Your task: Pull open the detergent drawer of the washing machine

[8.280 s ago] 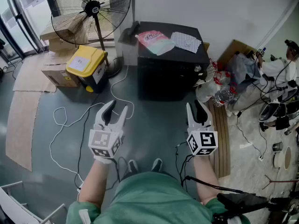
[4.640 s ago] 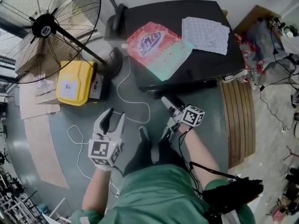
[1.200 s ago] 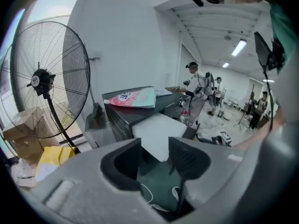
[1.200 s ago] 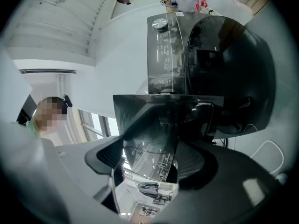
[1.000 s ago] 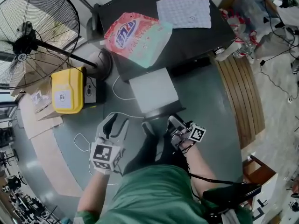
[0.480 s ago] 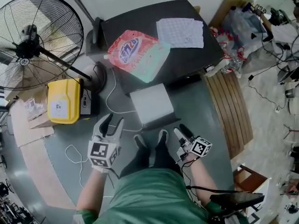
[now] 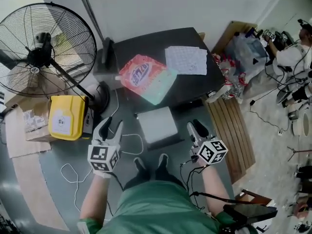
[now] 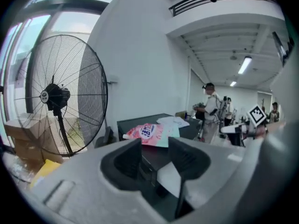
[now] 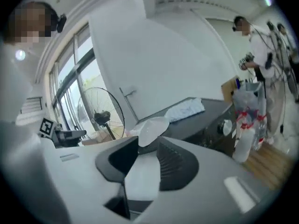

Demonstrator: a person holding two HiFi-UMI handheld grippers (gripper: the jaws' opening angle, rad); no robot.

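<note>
White plastic detergent drawer (image 7: 157,126) sticks out of the black washing machine (image 7: 195,87), left tool (image 7: 111,126) gapes empty, right tool (image 7: 197,126) has just been closing to a narrow gap on nothing; a forward step could ram the drawer.

The left forearm (image 7: 95,194) and right forearm (image 7: 213,185) both reach forward from the torso. In the head view the left claw (image 7: 110,126) sits at 8 o'clock from the middle and points toward 1 o'clock, its jaws apart with nothing between them. The right claw (image 7: 196,126) sits at 4 o'clock and points toward 11 o'clock. Its jaws have just been closing to a narrow gap and grip nothing.
</note>
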